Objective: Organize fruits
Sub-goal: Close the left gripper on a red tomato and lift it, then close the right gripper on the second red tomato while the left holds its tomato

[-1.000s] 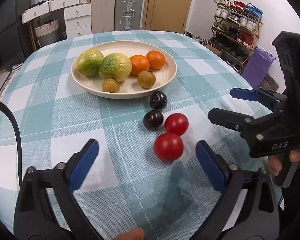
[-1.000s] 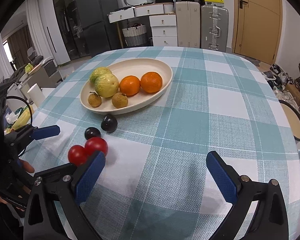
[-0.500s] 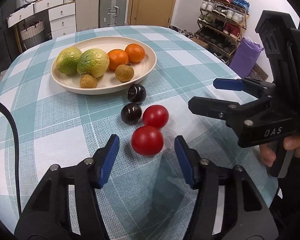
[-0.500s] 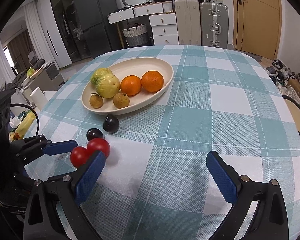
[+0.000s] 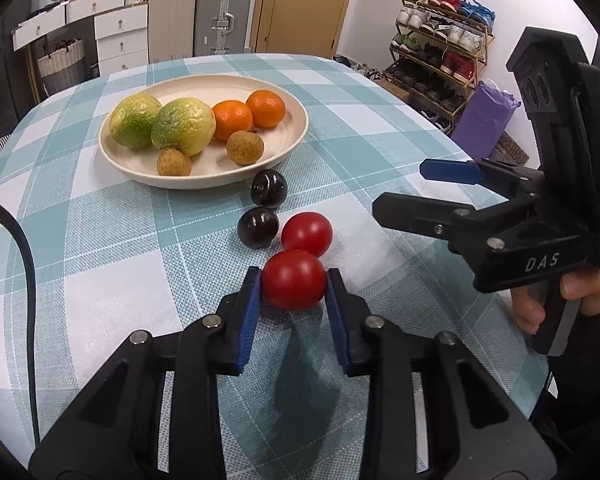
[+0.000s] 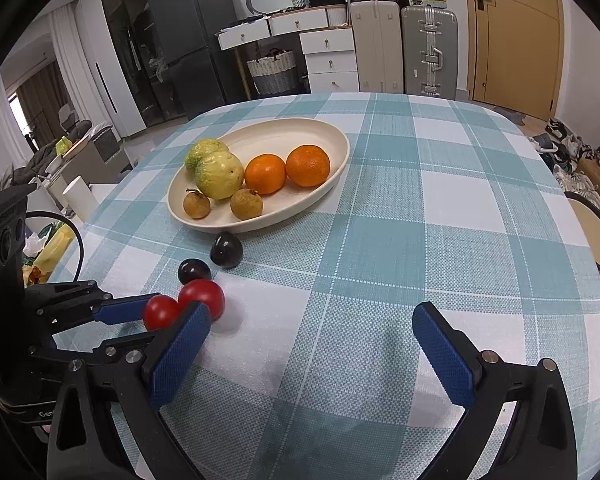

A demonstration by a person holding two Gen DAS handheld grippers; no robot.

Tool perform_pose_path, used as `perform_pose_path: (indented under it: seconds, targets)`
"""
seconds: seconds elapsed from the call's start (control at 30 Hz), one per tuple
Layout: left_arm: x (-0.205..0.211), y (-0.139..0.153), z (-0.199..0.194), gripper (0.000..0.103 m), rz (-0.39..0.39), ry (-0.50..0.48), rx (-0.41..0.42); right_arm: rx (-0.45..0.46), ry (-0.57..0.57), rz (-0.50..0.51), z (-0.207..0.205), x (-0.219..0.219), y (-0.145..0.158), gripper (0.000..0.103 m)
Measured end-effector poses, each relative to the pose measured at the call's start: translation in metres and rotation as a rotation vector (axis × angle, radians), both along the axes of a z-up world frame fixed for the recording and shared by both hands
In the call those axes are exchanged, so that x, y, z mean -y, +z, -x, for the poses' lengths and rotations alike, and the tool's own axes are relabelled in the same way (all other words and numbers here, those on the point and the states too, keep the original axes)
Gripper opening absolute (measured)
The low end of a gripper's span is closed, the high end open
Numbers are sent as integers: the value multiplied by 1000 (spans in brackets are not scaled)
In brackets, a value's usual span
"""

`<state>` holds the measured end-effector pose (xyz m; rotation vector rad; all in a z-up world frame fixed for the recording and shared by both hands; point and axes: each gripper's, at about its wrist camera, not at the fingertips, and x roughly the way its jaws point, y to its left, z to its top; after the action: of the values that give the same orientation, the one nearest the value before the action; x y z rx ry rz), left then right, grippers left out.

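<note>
My left gripper (image 5: 293,285) is closing, and its blue pads (image 5: 249,312) press on both sides of the nearer red tomato (image 5: 294,278), which rests on the checked tablecloth. A second red tomato (image 5: 307,233) touches it from behind. Two dark plums (image 5: 258,226) (image 5: 269,188) lie between the tomatoes and the cream plate (image 5: 204,86). The plate holds two green-yellow fruits, two oranges and two small brown fruits. My right gripper (image 6: 308,314) stands open over bare cloth with nothing between its fingers. The right wrist view shows the gripped tomato (image 6: 160,312) at the left.
A black cable (image 5: 24,240) trails over the table's left side. In the left wrist view my right gripper (image 5: 412,188) hangs close to the right of the tomatoes. A round stool (image 6: 592,232) stands past the table's right edge. A shoe rack (image 5: 440,40) stands by the far wall.
The left jaws have swung in from wide open until their pads meet the nearer red tomato. The right gripper has stayed where it was, open.
</note>
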<state>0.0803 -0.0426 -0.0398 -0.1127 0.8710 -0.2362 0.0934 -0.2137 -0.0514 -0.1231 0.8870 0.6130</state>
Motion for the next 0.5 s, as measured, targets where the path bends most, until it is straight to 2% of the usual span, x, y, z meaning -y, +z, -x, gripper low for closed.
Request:
perform_pose_path:
  seconds: [0.13, 0.27, 0.4, 0.5]
  targets:
    - [-4, 6, 4, 29, 12, 14, 30, 2, 4, 4, 1, -2, 0, 103]
    - [-11, 12, 8, 29, -9, 30, 57, -12, 25, 11, 3, -5, -3, 103]
    - [-26, 18, 11, 29, 10, 66, 79, -19, 60, 3, 8, -10, -3, 102]
    - [-36, 19, 11, 29, 25, 91, 82, -25, 95, 3, 13, -16, -3, 96]
